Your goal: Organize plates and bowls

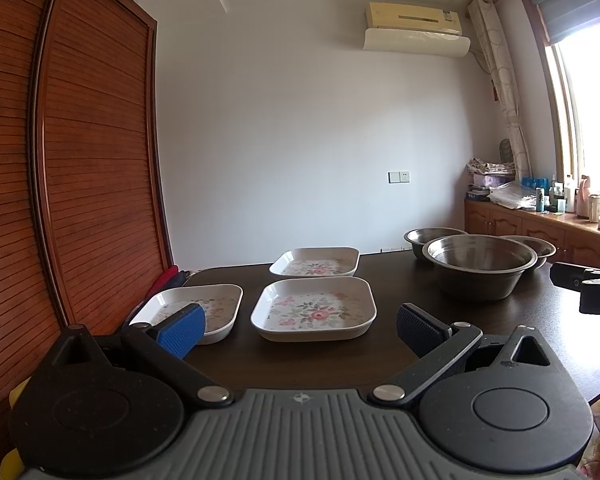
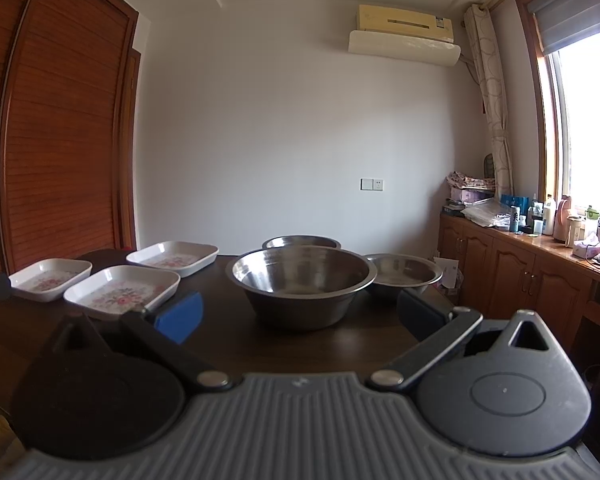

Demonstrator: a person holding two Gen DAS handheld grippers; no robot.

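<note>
Three floral square plates are seen at 12 and 10 o'clock before the left gripper, three steel bowls at 12 o'clock before the right gripper, all on the dark table. Both grippers are held wide apart, empty. The plates are judged light, stiff and glossy, best pinched at the raised rim; the bowls slippery, best taken by the lip.

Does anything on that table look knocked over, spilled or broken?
Nothing stands out. Three flowered plates sit flat and apart on the dark table, and three metal bowls stand upright beside them.
</note>
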